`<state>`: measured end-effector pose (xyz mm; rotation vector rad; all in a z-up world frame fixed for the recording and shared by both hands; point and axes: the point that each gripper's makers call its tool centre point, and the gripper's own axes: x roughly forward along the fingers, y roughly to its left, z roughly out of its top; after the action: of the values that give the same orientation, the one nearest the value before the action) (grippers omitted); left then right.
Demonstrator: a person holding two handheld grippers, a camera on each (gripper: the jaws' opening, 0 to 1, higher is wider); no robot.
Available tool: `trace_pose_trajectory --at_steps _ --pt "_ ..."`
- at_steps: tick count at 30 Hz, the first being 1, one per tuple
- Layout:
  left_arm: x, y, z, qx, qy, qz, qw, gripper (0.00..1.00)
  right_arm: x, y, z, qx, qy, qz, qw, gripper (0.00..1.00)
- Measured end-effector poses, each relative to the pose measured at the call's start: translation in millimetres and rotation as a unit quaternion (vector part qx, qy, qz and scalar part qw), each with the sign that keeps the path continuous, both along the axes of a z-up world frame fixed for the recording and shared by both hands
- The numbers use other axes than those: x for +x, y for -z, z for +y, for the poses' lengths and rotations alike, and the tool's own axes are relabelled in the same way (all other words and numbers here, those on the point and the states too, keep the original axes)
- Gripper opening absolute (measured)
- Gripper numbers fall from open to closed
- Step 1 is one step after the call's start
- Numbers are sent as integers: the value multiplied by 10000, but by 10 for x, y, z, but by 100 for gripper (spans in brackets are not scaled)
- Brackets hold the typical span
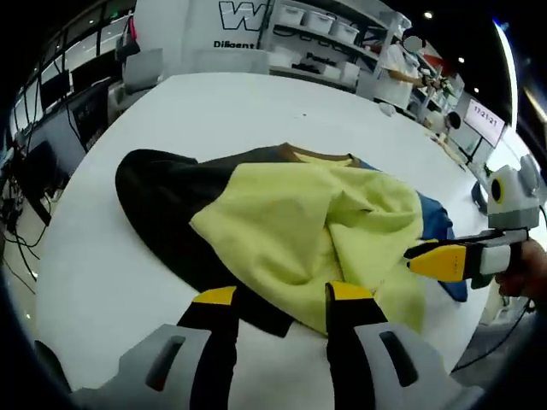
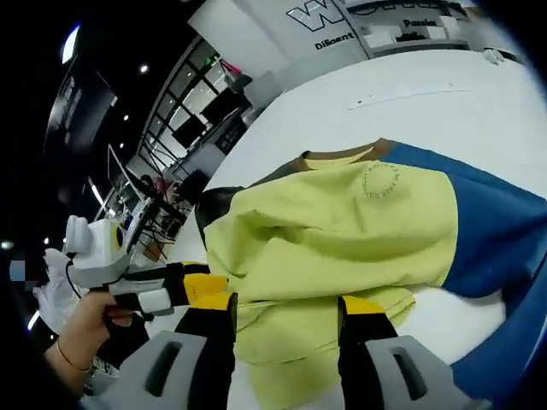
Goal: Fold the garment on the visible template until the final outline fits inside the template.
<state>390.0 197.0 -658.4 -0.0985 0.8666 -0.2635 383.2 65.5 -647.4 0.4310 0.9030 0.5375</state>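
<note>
A garment with yellow (image 1: 291,222), dark brown (image 1: 162,196) and blue (image 1: 436,218) panels lies crumpled on a white round table (image 1: 222,111). My left gripper (image 1: 282,295) stands open at the garment's near edge, the hem lying between its yellow-tipped jaws. The right gripper (image 1: 414,254) comes in from the right, its tips at the yellow fabric's right side. In the right gripper view the yellow panel (image 2: 342,213) carries a round printed mark, and blue (image 2: 496,222) lies to its right. My right gripper (image 2: 288,303) is open with yellow fabric between its jaws. The left gripper (image 2: 201,289) is beside it, held by a hand (image 2: 81,329).
A thin faint line (image 2: 402,96) runs across the bare table beyond the garment. Shelves with white bins (image 1: 329,21) stand past the far side. Monitors (image 1: 51,128) are at the left and a lit screen (image 1: 485,120) at the right. The table's rim (image 1: 51,256) curves close by.
</note>
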Motion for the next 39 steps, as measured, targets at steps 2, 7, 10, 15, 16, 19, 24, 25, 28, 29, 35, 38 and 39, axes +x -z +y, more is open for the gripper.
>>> trace_pose_trajectory --at_steps 2,7,10,15,16,19,24,25,28,29,35,38,39 --pt "-3 22 -27 -33 3 30 10000 37 29 34 -14 -14 92 72 9999 37" --pt "-23 81 -45 193 98 0 9998 10 112 102 -95 -291 295 -44 9991 5" --pt "-49 99 -66 232 168 -1 9996 3 108 125 -141 -413 315 -29 9986 0" --pt "-48 90 -66 203 245 -19 9995 1 117 83 -172 -334 285 -77 9990 0" --pt "-49 88 -63 208 248 -18 9995 1 118 76 -178 -347 284 -88 9990 0" --pt "-54 46 -27 277 315 -48 9991 1 132 12 -247 -498 208 -245 9982 0" --pt "-43 -13 122 525 406 -80 9978 1 184 -106 -516 -851 334 -490 9946 0" --pt "-48 -13 148 527 438 -6 9977 1 182 -126 -560 -887 312 -492 9944 0" --pt "-17 -60 205 573 544 -30 9969 1 174 -132 -662 -1040 279 -461 9931 0" --pt "-10 -66 214 587 549 -32 9968 1 159 -127 -687 -1093 242 -433 9928 0" --pt "104 -114 354 1043 857 -44 9908 1 125 -90 -855 -1497 213 -399 9877 0" --pt "160 -149 408 1267 1007 -113 9867 1 124 -93 -930 -1697 196 -445 9843 0" --pt "188 -163 433 1384 1079 -136 9844 1 137 -108 -977 -1788 225 -496 9824 0"
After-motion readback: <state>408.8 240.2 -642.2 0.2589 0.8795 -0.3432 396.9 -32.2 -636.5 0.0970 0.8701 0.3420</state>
